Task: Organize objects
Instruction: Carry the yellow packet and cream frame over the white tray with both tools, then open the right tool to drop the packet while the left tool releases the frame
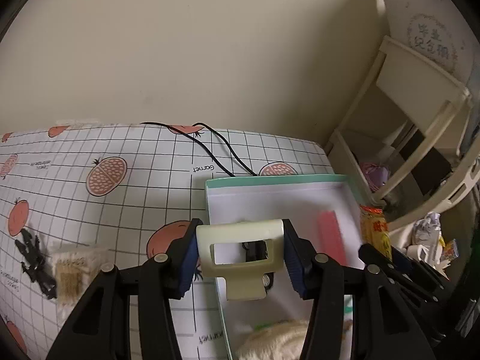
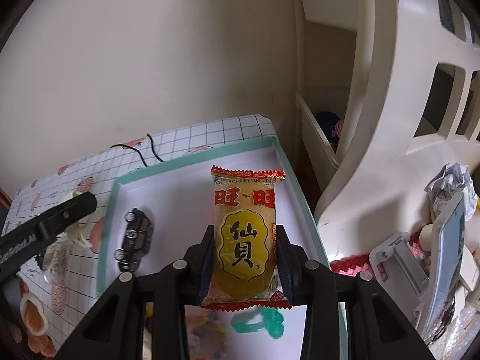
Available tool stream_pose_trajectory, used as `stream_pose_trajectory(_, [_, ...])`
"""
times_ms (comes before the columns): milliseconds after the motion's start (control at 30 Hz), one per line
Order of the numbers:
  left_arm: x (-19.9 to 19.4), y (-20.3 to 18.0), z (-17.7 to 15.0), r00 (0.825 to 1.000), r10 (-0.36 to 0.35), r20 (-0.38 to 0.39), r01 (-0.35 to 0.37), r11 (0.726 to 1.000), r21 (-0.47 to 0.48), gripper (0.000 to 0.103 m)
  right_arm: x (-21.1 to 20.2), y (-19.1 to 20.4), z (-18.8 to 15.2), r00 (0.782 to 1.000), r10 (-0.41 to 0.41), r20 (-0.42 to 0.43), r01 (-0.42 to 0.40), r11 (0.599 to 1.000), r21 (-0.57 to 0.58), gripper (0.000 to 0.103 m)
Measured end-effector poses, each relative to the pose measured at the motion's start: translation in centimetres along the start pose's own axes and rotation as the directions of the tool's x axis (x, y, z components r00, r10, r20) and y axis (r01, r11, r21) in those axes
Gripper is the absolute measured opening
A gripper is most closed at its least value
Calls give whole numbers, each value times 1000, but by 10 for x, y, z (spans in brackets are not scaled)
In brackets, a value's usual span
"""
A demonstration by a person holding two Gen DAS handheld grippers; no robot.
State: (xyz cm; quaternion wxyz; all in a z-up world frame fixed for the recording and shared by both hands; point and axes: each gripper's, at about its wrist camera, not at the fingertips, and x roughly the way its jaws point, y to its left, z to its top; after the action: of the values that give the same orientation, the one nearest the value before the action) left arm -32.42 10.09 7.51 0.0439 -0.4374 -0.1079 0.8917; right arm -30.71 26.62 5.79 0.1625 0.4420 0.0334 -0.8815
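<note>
My left gripper is shut on a cream plastic hair claw clip, held above the near left side of a white box with a teal rim. My right gripper is shut on a yellow and red rice cracker packet, held upright over the same box. Inside the box lie a black toy car, a green squiggly item and a pink blurred item. A fluffy cream object lies at the box's near end.
The box rests on a grid-patterned cloth with fruit prints. A black hair clip and a small clear packet lie on the cloth at left. A black cable runs behind the box. A cream plastic shelf unit stands at right, with crumpled paper.
</note>
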Motion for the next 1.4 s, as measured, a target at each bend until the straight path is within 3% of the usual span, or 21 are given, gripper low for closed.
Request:
stream_pose_trajectory(500, [44, 0, 3, 999, 15, -38, -15, 1000, 0, 53, 16, -2, 0, 1000, -14, -4, 14, 1000, -21, 39])
stream_pose_trajectory(1300, [43, -12, 0, 999, 18, -51, -16, 1000, 24, 53, 20, -2, 0, 1000, -12, -20, 11, 1000, -19, 41])
stream_pose_trajectory(1400, [42, -12, 0, 999, 14, -52, -13, 1000, 23, 55, 20, -3, 0, 1000, -7, -17, 7, 1000, -16, 47])
